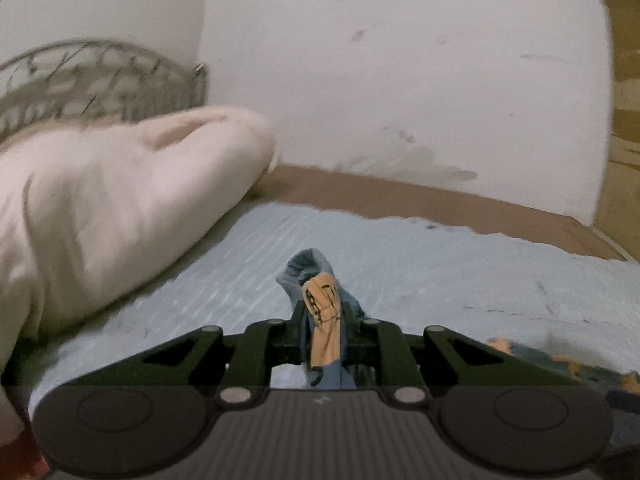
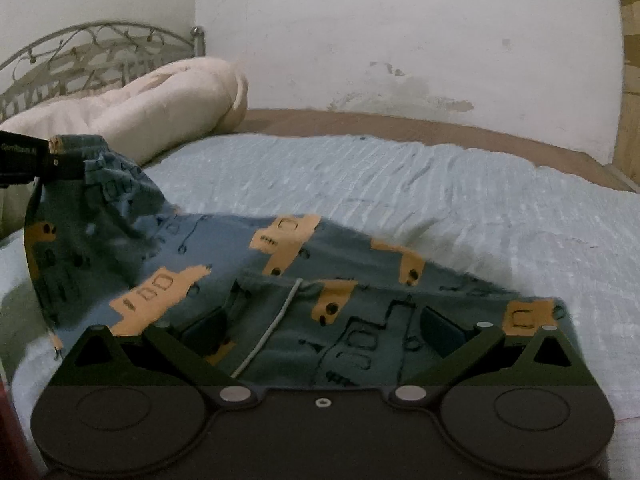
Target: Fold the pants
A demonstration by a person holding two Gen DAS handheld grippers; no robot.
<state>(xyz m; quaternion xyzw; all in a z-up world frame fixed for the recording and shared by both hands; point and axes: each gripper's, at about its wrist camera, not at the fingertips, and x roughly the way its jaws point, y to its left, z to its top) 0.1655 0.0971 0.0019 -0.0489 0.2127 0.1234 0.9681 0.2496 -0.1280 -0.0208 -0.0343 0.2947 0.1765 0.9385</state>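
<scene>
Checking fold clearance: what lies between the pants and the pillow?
Only bare blue sheet. In the right wrist view, nothing sits between the pants and the pillow; the left claw holds up one corner.

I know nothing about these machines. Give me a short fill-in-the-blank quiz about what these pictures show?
1. The left tongs are shut on the ____.
2. The right tongs hover over the pants with jaws ____.
3. The pants lie on a light blue ____.
4. A cream-coloured ____ rests in front of the metal headboard.

Missing words: pants; open; sheet; pillow
</scene>
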